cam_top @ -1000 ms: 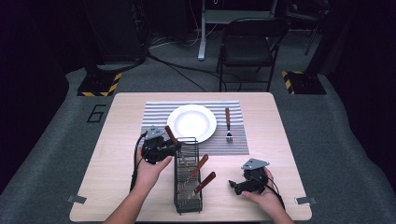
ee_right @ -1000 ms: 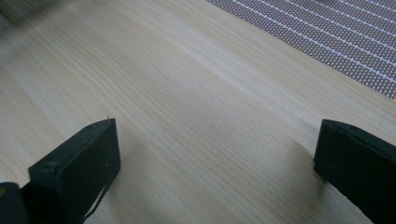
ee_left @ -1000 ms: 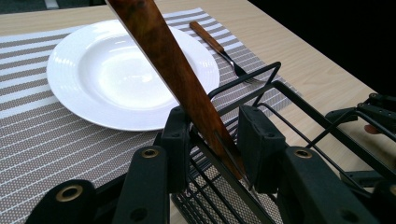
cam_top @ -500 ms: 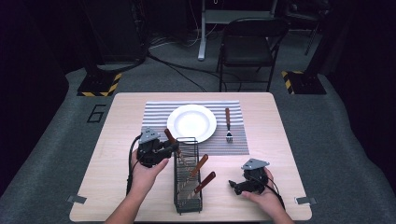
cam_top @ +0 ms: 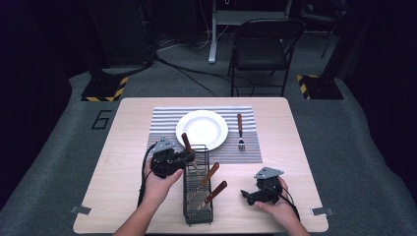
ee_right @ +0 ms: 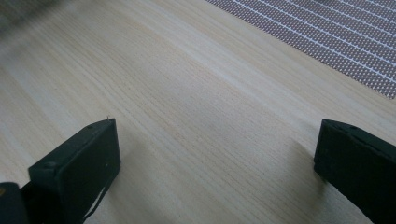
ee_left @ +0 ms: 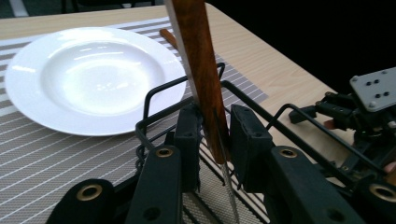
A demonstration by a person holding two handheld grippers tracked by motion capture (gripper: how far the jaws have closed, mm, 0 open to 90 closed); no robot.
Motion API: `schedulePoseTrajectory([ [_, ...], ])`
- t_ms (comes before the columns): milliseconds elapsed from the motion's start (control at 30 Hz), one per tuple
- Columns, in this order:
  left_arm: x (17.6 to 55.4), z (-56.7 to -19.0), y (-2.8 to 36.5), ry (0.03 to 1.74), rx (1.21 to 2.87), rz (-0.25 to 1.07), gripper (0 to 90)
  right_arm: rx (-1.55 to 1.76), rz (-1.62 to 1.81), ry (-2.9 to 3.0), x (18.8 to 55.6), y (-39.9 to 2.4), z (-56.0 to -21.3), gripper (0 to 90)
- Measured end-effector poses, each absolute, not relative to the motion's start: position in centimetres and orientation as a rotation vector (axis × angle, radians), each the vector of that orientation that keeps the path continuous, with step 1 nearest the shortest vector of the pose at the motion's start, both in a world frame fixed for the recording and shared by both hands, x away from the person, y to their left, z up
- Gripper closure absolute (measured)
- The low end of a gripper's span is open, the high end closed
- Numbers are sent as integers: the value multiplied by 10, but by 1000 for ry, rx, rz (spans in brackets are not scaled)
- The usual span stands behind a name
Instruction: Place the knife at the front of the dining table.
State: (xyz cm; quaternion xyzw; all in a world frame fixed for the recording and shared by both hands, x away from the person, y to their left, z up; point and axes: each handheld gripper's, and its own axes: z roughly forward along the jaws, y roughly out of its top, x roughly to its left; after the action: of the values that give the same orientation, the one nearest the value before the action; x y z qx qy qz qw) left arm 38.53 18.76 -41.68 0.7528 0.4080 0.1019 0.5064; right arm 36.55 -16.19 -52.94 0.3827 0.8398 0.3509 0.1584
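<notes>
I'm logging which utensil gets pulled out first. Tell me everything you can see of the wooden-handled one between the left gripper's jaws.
The utensil has a reddish-brown, glossy wooden handle and a thin metal shaft below; its working end is hidden. It stands nearly upright, leaning slightly, at the far end of the black wire rack, its handle rising above the rim. The left gripper has just been closing around the handle's lower end; one pad seems to touch it. Behind it lies the white plate.

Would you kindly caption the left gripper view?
Left gripper closing on a wooden-handled utensil in the wire caddy beside a white plate.
</notes>
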Motion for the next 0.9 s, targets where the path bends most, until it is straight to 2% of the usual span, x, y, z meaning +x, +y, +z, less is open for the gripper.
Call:
schedulePoseTrajectory([
  [267,382,-411,183,971,1820,209,777,1094,1004,2402,366,-162,-529,0],
  [400,376,-406,181,943,1834,247,801,1094,1004,2401,366,-162,-529,0],
  [900,370,-372,190,907,1854,302,804,1094,1003,2402,366,-162,-529,0],
])
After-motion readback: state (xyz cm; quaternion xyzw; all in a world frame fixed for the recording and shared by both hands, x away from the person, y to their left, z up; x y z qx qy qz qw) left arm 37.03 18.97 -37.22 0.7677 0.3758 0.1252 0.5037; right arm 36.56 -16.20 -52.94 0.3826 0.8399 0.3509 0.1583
